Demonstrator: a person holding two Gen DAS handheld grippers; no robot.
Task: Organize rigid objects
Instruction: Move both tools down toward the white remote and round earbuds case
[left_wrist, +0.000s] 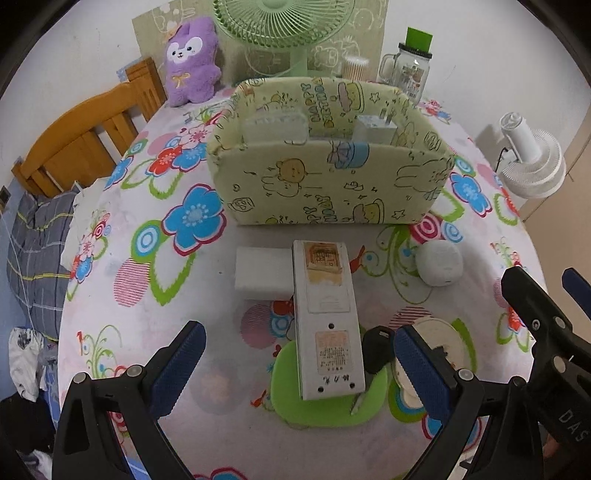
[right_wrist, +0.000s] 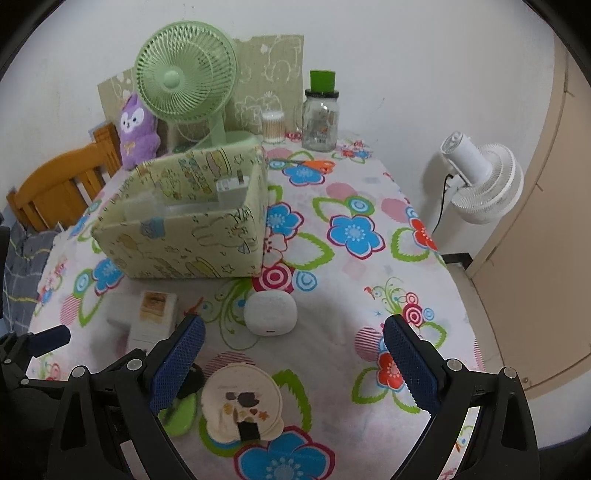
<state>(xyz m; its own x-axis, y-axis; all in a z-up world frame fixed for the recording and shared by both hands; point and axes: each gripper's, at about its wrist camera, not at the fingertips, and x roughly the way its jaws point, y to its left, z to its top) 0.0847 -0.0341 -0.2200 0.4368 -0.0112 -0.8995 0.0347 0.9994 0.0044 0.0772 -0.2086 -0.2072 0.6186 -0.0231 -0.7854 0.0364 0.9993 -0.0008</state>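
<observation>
A: Left gripper (left_wrist: 299, 363)?
B: Jaws apart, empty, straddling the white remote (left_wrist: 327, 321); right gripper (right_wrist: 293, 356) likewise spread above the round mirror (right_wrist: 242, 400).
A: Beyond?
B: White pebble-shaped case (right_wrist: 270, 313); then the fabric organizer box (left_wrist: 328, 177).

The left tool (left_wrist: 299, 363) hangs with its blue-padded fingers (left_wrist: 177, 369) spread wide apart over a flower-print surface (left_wrist: 122, 229), either side of a long white remote control (left_wrist: 327, 321) lying face down. The remote's near end rests on a green pad (left_wrist: 295, 410), with a black key (left_wrist: 376, 349) and a round cream disc (left_wrist: 439, 347) just right of it. Beyond lie a white block (left_wrist: 262, 273) touching the remote, a white rounded case (left_wrist: 439, 262), and a pale green printed organiser box (left_wrist: 328, 184).
</observation>
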